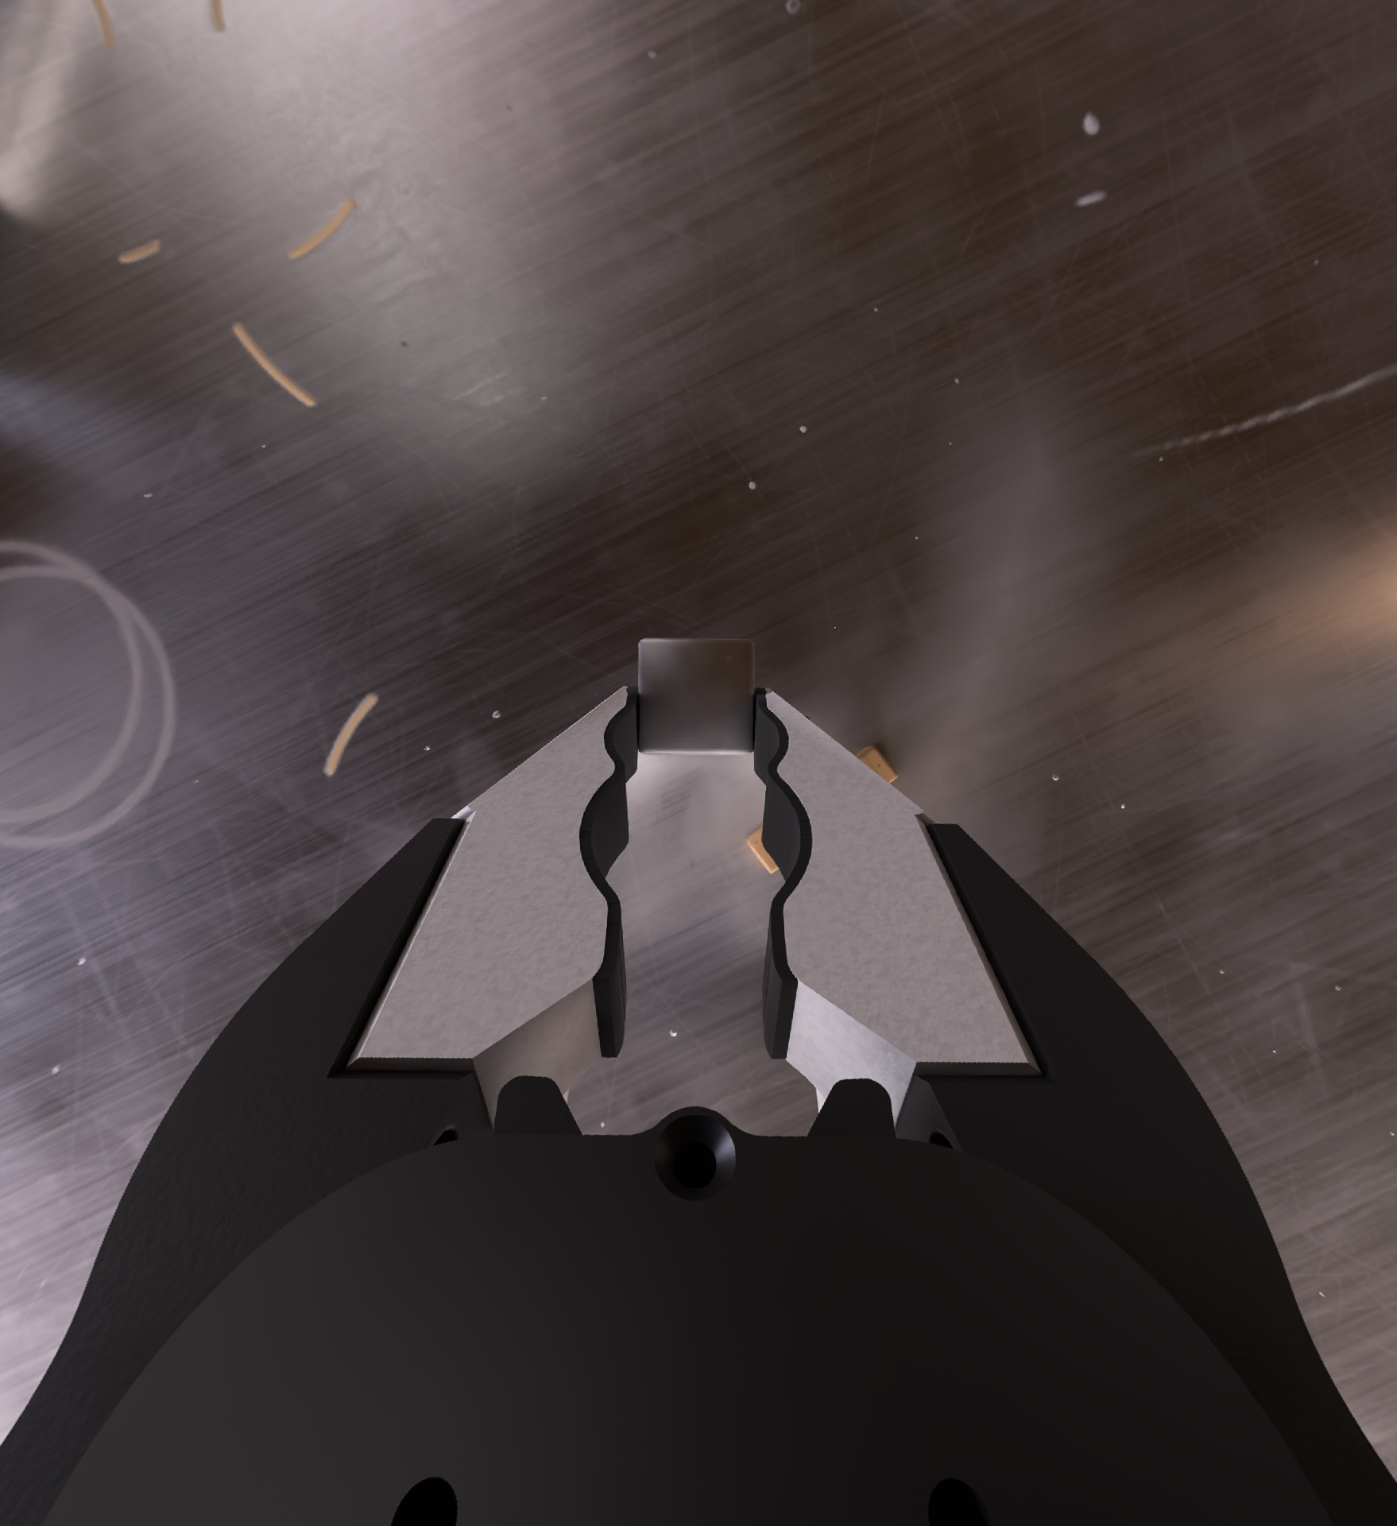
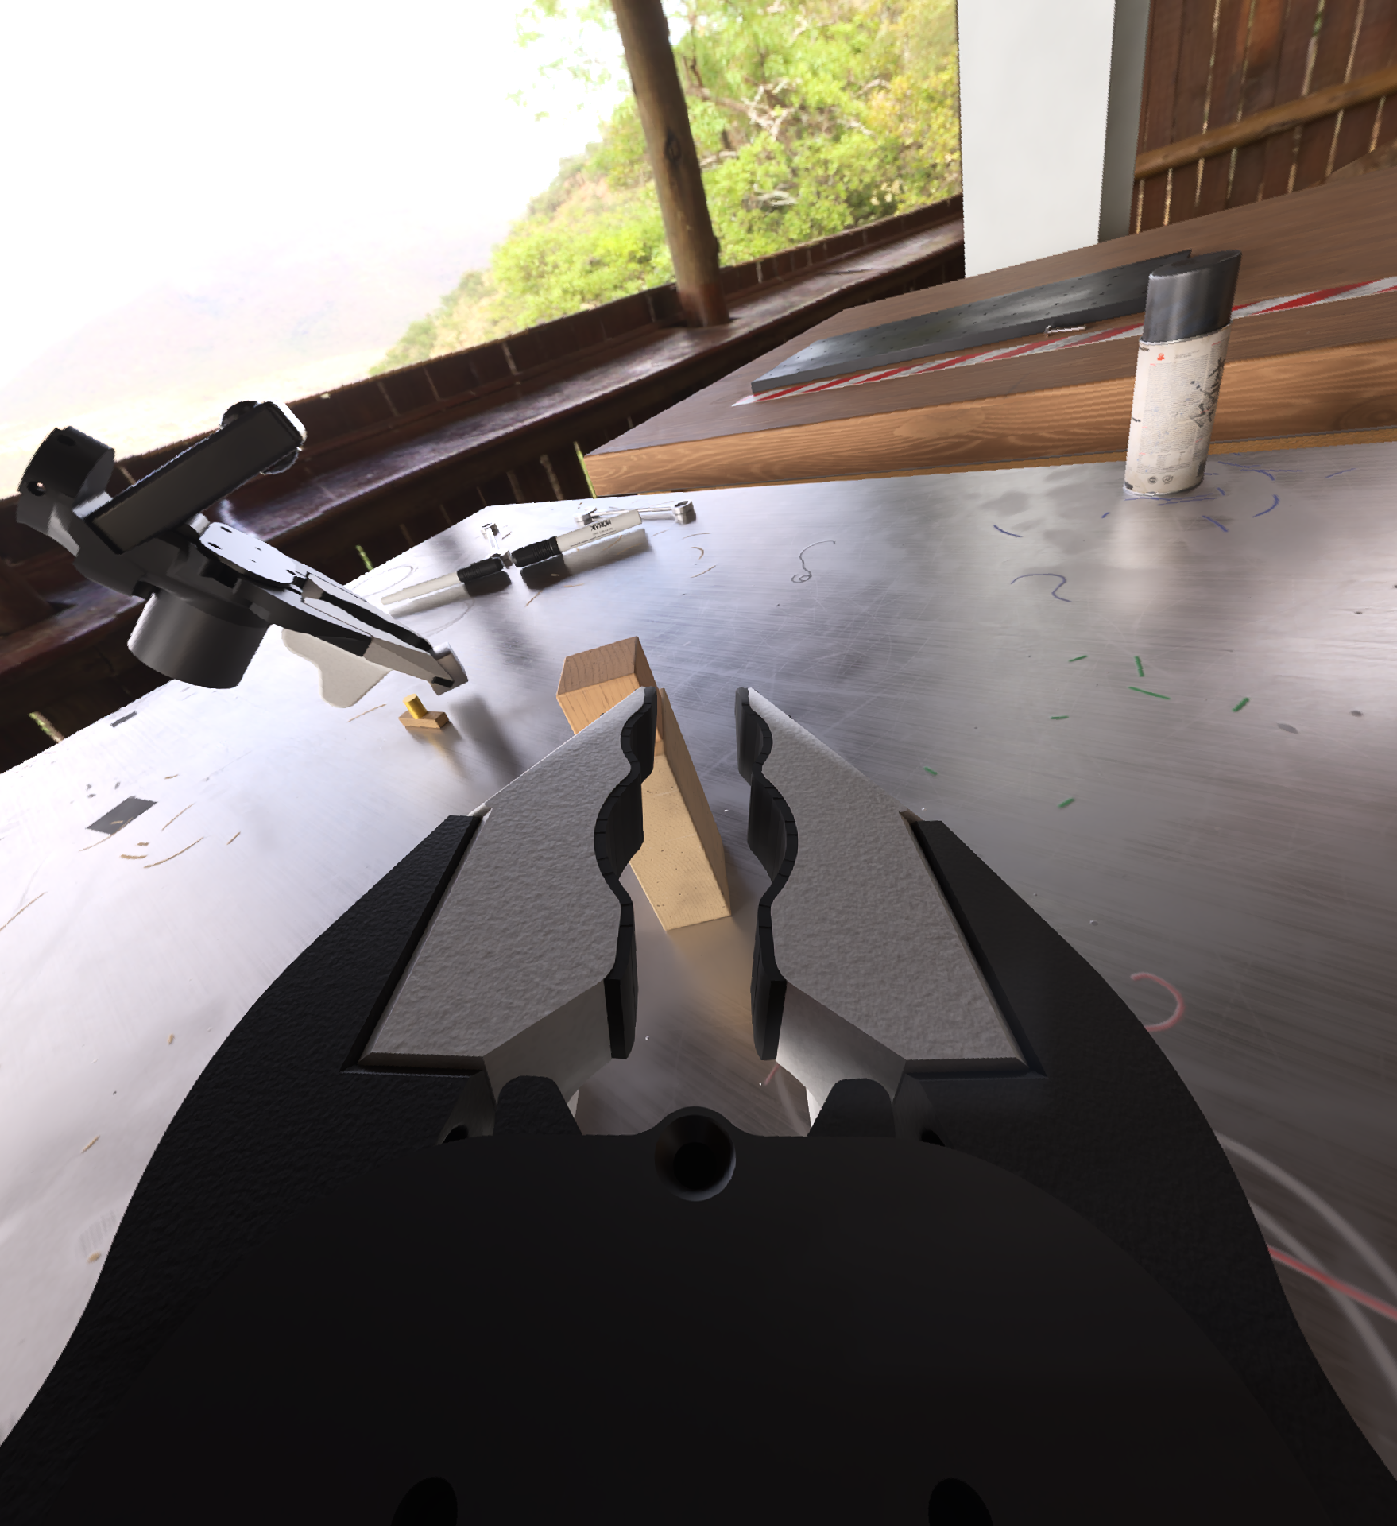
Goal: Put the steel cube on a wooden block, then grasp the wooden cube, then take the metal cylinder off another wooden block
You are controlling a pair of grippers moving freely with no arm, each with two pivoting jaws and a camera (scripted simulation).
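My left gripper (image 1: 695, 702) is closed on the small shiny steel cube (image 1: 693, 698). The black pads at my fingertips press its left and right sides. The cube is smooth and grey, with square faces and soft edges, and it sits straight between my fingers. Under it is the scratched grey metal surface (image 1: 1009, 330), with thin curls of wood shaving lying on it.

My right gripper (image 2: 691, 714) is open, with a gap between its bumpy white fingers. Between them lies a long pale wooden block (image 2: 674, 834) on the surface. Its long side points away from me, from near to far, leaning a bit to the left. The wood is light and smooth, with flat sides and sharp corners.

Far off to the left, near my left gripper, sits a tiny flat wooden block (image 2: 424, 720) with a small yellow metal cylinder (image 2: 413, 704) standing up on it. Further away lie white marker pens (image 2: 513, 570). A white spray can (image 2: 1174, 372) with a grey cap stands far to the right.
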